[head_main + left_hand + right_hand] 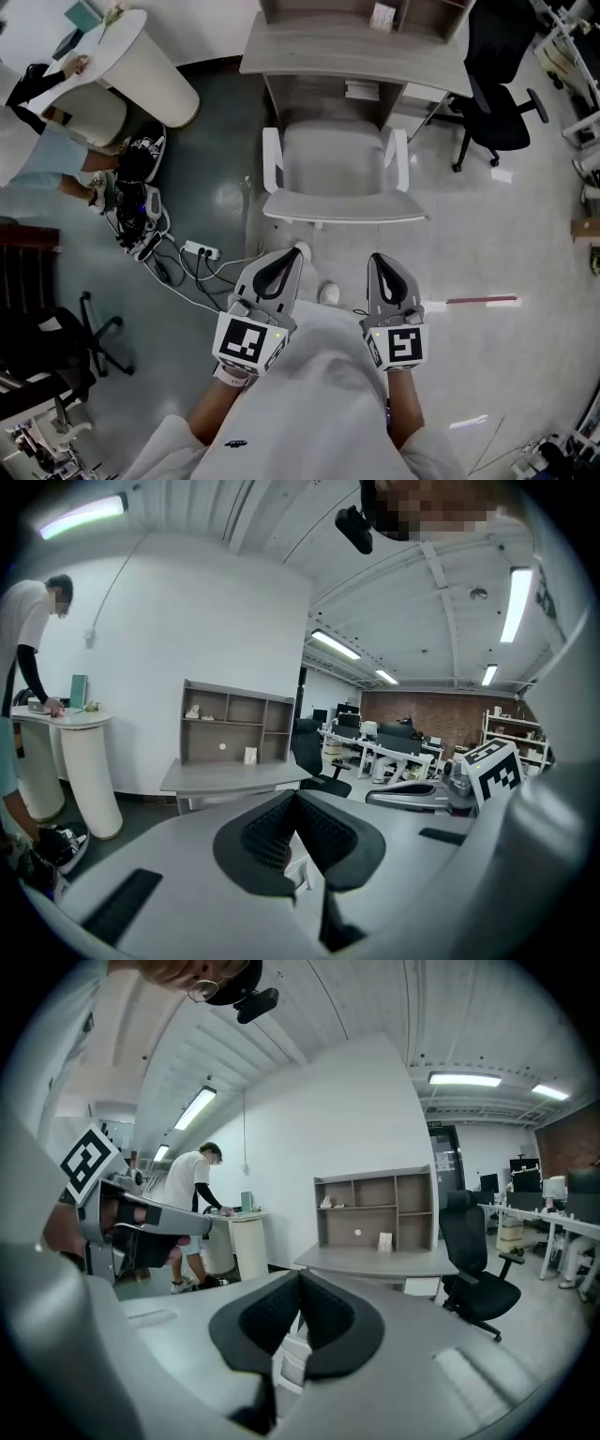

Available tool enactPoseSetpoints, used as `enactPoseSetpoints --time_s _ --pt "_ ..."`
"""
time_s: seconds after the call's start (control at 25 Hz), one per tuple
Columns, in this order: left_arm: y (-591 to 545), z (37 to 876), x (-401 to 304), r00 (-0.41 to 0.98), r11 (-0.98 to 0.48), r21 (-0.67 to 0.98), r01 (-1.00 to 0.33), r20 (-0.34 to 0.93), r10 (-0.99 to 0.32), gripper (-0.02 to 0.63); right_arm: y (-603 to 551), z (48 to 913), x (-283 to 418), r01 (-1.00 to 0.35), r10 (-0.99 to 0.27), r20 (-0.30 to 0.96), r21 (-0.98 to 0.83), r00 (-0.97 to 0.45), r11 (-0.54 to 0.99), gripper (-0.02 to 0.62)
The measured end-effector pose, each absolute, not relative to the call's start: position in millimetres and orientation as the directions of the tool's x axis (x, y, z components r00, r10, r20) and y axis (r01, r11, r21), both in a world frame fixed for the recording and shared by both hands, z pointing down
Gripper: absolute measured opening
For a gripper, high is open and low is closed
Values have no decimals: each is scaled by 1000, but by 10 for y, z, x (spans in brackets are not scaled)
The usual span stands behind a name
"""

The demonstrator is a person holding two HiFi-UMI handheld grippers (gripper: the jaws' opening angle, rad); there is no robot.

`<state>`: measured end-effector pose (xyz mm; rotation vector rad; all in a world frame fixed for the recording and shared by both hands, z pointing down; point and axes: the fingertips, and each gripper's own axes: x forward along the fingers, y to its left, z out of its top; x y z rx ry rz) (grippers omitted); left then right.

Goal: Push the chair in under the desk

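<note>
A pale grey chair (337, 173) with white armrests stands in front of the grey desk (356, 52), its backrest toward me. In the head view, my left gripper (296, 253) and right gripper (375, 258) hover side by side just short of the backrest, touching nothing. Both are shut and hold nothing. The left gripper view has the shut left gripper (295, 794) pointing at the desk (234, 775), with a white bit of chair (302, 874) below the jaws. In the right gripper view the right gripper (300, 1277) is shut too, with the desk (375, 1262) beyond it.
A black office chair (497, 84) stands right of the desk. At the left, a person leans on a round white table (141, 66). A power strip with cables (202, 250) lies on the floor to the left of the chair. Another dark chair (47, 347) stands at the near left.
</note>
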<state>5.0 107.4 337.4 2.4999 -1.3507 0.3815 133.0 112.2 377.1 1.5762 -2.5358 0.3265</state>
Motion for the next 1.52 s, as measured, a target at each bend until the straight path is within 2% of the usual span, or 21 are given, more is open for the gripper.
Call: enactPoseSetpoints --time_s 0.68,0.92,1.52 --pt "-150 3592 -479 640 -628 164 -761 342 -688 8 -75 3524 721 -929 -908 210 -5 -363 371 11" --pt "-218 3756 -284 709 -720 163 -675 415 -570 8 -170 3599 770 -938 -908 247 -9 -338 347 11" --pt "-256 4237 -205 707 -773 147 -617 536 -462 8 -354 3959 848 -893 -825 378 -11 -420 450 12"
